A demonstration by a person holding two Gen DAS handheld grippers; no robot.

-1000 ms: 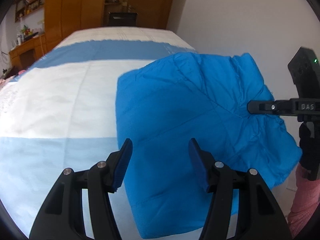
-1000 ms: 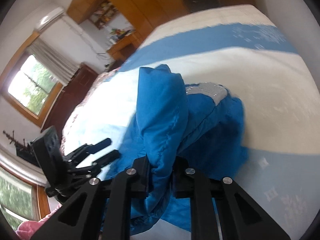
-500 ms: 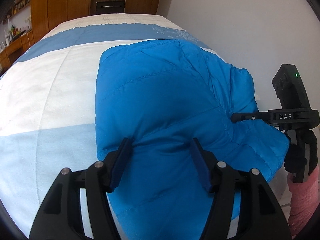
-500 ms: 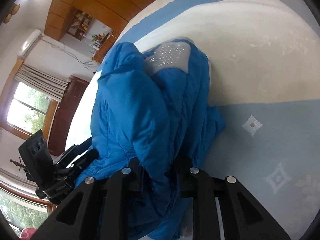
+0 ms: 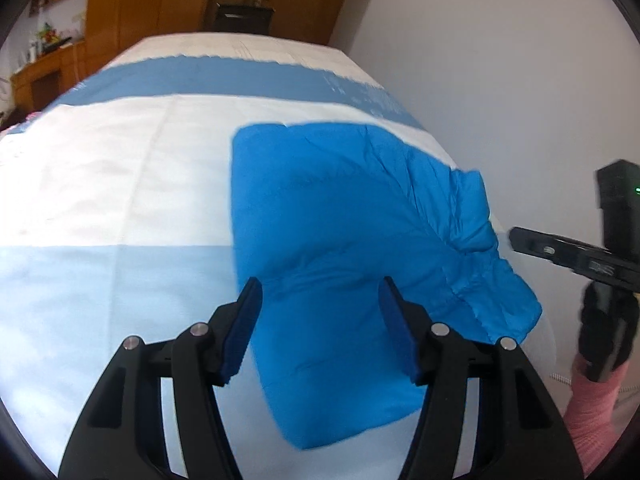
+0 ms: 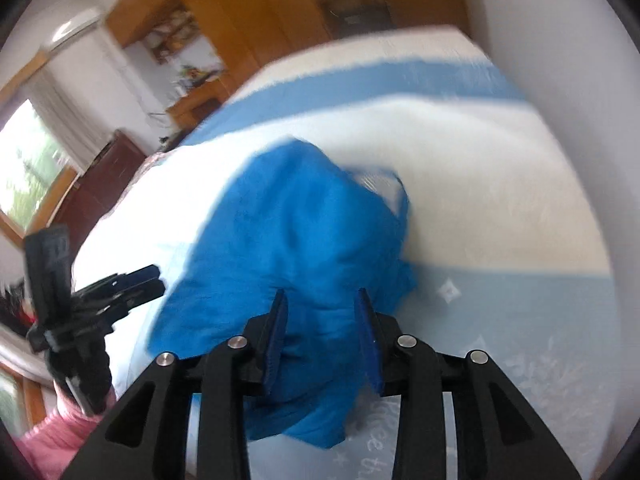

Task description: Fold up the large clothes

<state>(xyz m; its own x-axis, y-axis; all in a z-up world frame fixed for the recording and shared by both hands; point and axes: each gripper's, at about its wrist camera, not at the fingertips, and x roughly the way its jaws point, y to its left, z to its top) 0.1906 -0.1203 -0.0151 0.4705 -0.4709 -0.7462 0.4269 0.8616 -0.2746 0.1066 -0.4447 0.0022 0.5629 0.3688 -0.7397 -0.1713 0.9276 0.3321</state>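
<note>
Hovering with jaws wide, left hand-held gripper (image 5: 320,320) has blue ribbed pads above the quilted blue puffer jacket (image 5: 344,240), nothing held. Right hand-held gripper (image 6: 322,328) is also spread, empty. Jacket lies folded and puffy on the bed (image 5: 120,184), near its wall-side edge. Right view alone shows a grey sparkly patch (image 6: 376,184); it is motion-blurred. Wooden wardrobe (image 5: 160,0) behind.

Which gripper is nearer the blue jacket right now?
Left, by a little. The left gripper hangs open directly over the blue jacket; the right gripper, also open, sits off its edge.
</note>
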